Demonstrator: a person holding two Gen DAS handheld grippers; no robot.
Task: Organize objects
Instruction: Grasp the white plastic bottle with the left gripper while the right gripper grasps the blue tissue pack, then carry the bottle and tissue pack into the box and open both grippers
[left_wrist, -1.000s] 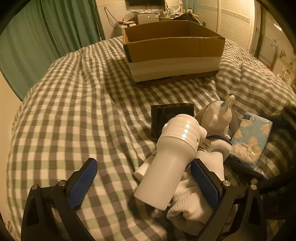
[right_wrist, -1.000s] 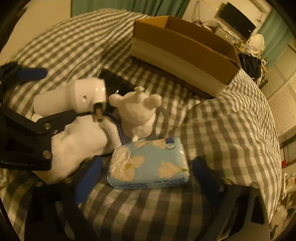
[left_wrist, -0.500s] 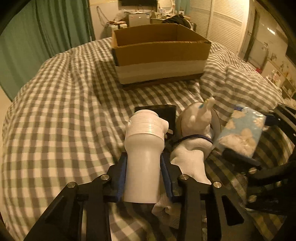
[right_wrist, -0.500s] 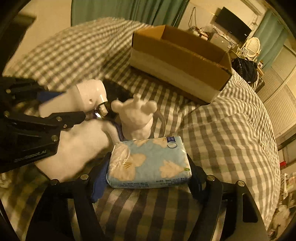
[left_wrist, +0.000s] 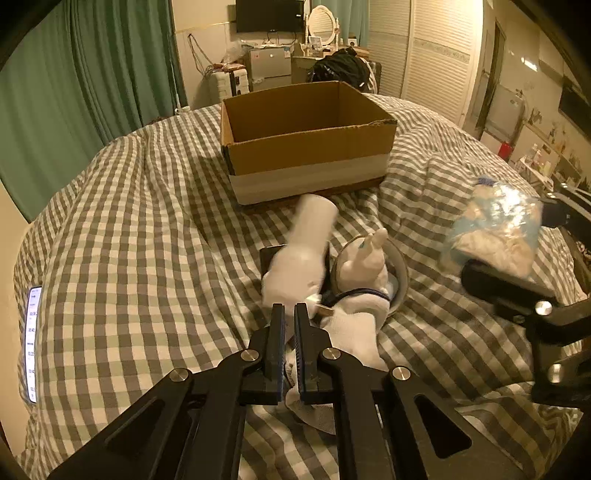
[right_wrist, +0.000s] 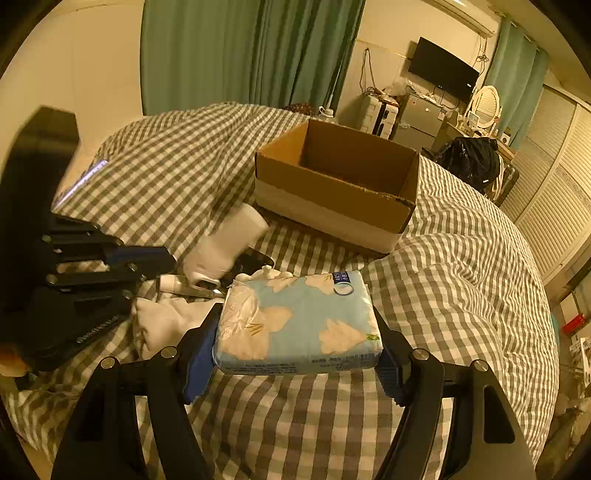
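Tissue pack between right claw pads

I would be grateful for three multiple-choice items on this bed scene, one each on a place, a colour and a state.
1. Where does the cardboard box stand?
A. on the checked bedcover
B. on the floor
C. on a chair

2. What colour is the tissue pack's wrapper?
A. red with stripes
B. light blue with pale shapes
C. plain black

3. How is the left gripper?
A. wide open
B. shut on the tissue pack
C. pads nearly together, nothing between them

Key: 1 A, the box rests on the checked bedcover. 2 B, the right wrist view shows it clearly. 3 C, the white bottle lies blurred beyond its tips, while the right gripper clamps the pack.
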